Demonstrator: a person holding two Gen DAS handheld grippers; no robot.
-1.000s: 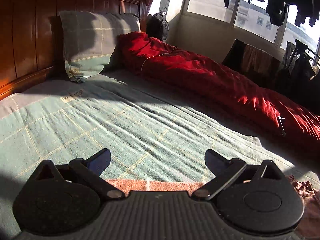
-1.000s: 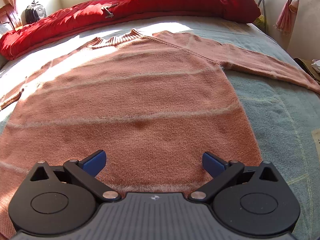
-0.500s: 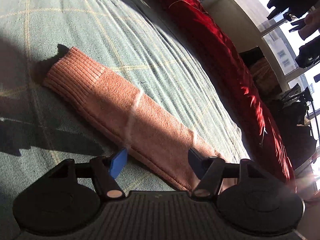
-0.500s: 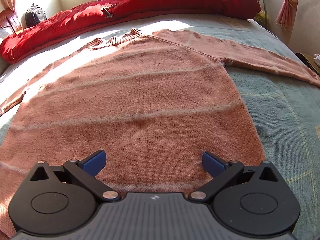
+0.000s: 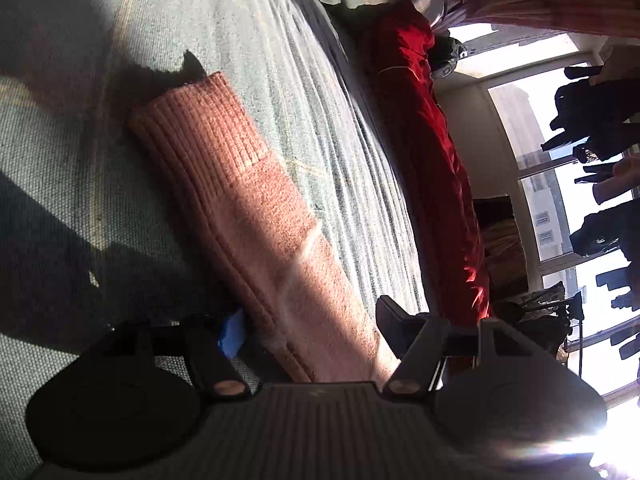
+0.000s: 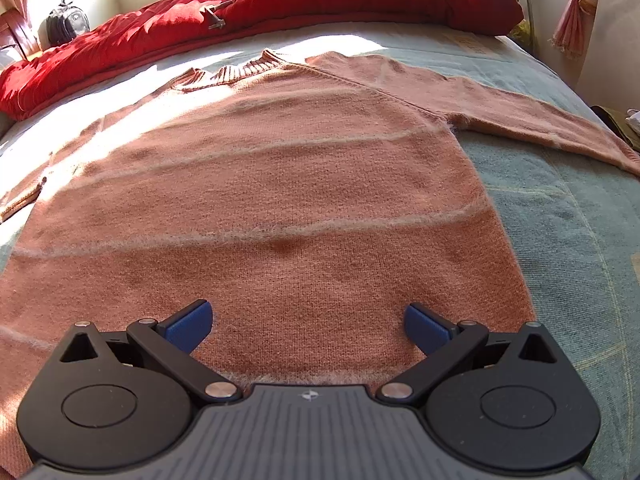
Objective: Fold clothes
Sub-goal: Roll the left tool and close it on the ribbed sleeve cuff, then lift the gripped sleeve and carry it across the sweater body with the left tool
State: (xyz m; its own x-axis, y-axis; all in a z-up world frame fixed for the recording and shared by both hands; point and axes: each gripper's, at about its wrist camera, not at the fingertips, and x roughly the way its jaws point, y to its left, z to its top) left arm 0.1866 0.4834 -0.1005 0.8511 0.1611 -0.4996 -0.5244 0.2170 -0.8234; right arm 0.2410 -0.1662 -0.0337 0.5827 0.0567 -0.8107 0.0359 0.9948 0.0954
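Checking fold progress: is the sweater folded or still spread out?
Spread. The sweater lies flat on the bed, its sleeve stretched sideways; nothing folded over.

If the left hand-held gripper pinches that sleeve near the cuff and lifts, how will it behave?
The sleeve is soft knit lying limp on the bedsheet, so it will likely droop either side of the left hand-held gripper. Its fuzzy, ribbed surface should resist slipping. It probably drags the sweater body slightly.

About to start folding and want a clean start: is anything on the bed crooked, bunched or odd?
Nothing stands out. The pink sweater lies flat on the bedsheet, sleeves spread to each side. The left gripper is open astride the left sleeve; the right gripper is open over the hem. The red duvet is bunched along the far edge, clear of the sweater.
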